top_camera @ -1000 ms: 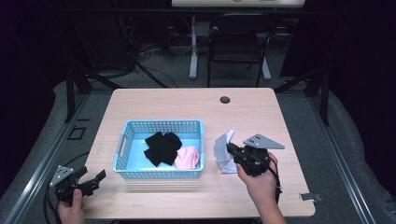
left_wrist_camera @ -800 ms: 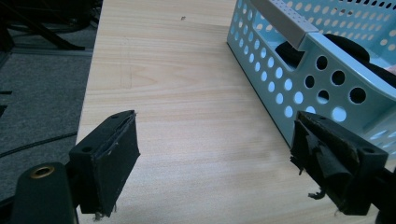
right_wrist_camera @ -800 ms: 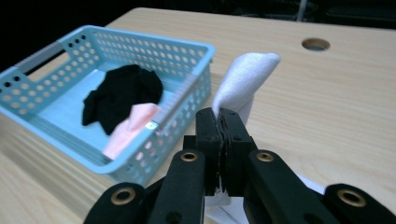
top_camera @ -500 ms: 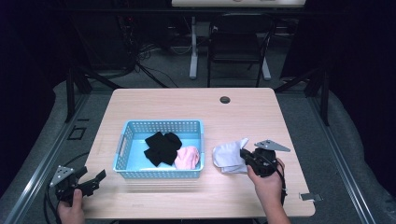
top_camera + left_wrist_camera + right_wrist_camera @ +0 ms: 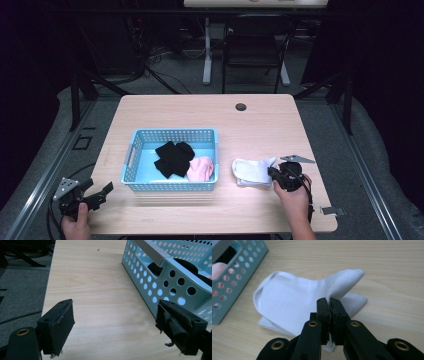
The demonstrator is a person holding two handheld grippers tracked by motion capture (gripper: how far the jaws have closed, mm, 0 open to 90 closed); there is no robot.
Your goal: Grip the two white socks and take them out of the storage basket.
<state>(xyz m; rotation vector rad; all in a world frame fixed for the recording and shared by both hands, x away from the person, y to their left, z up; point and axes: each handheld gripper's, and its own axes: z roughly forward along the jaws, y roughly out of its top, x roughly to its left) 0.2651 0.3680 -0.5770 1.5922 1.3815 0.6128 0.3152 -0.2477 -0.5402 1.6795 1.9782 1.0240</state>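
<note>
High view, white sock (image 5: 252, 171): flat on table (image 5: 270, 125), just right of basket (image 5: 172, 186)
Right claw (image 5: 329, 305): clamped on sock edge
Left claw (image 5: 115, 322): spread wide, bare table ahead

2 black tools (image 5: 272, 173) (image 5: 102, 192), brass-coloured screws, grey three-cornered plates, trailing black cables.

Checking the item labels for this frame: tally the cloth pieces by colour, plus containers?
White cloth: 1, on the table, pinched in the right gripper
Black cloth: 1, in the basket
Pink cloth: 1, in the basket
Blue basket: 1
Total: 4
</note>
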